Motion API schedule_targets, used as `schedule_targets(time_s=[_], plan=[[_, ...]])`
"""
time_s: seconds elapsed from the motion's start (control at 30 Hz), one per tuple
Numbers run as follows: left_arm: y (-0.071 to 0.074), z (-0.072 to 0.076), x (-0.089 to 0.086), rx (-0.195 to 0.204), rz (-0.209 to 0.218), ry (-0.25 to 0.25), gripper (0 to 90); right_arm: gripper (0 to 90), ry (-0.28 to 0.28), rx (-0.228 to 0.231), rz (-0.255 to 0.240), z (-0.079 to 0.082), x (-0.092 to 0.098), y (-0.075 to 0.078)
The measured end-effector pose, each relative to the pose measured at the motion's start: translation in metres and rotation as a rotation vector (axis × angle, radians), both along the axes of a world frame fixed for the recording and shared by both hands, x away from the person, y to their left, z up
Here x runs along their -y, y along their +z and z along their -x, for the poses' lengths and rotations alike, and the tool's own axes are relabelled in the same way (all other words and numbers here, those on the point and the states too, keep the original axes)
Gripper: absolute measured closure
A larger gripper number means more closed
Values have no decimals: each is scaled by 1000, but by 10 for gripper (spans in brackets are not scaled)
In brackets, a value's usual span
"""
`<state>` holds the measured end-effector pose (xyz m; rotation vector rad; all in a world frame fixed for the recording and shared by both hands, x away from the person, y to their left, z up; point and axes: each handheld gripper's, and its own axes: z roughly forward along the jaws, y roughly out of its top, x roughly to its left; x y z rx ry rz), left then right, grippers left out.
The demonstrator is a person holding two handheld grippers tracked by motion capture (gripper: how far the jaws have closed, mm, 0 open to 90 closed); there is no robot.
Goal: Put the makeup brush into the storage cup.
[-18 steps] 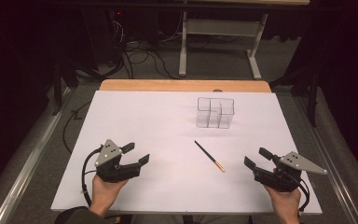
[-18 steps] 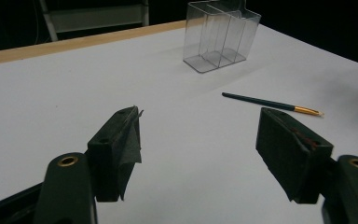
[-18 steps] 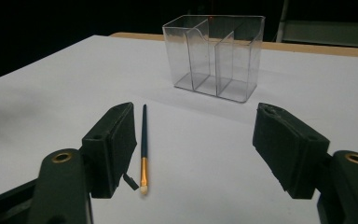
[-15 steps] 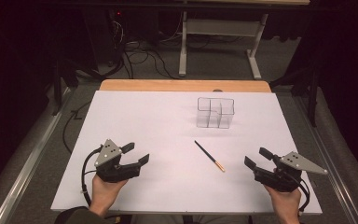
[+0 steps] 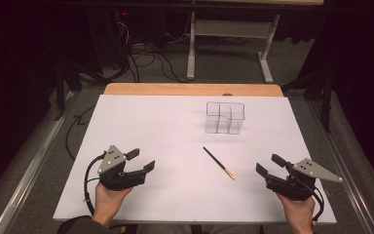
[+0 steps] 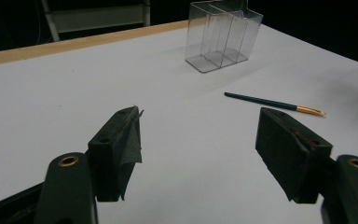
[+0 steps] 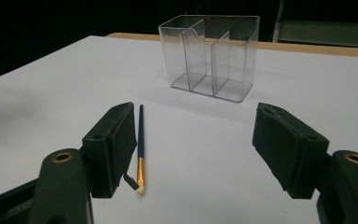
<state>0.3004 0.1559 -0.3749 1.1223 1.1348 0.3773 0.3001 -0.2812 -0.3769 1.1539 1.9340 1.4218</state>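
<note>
A thin dark paintbrush (image 5: 218, 162) (image 6: 273, 103) (image 7: 141, 144) with a gold ferrule and pale tip lies flat on the white table (image 5: 165, 136), near its middle. Behind it stands a clear plastic organizer (image 5: 225, 117) (image 6: 223, 35) (image 7: 210, 56) with several compartments, nothing in them. My left gripper (image 5: 140, 160) (image 6: 198, 154) rests open near the front left, jaws wide apart and pointing at the brush. At the front right, my right gripper (image 5: 270, 165) (image 7: 193, 149) is open too, the brush lying just beside its left jaw. Neither holds anything.
A wooden strip (image 5: 195, 89) borders the table's far edge. Beyond it stand a metal frame's legs (image 5: 191, 53) and loose cables (image 5: 141, 53) on the dark floor. A rail (image 5: 24, 170) runs along the table's left side.
</note>
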Motion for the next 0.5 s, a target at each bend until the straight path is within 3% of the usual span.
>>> schedule_targets(time_s=[0.5], plan=[[0,0,1,-3,2,-1,312,315,-20,3,-10,-1,4,1]])
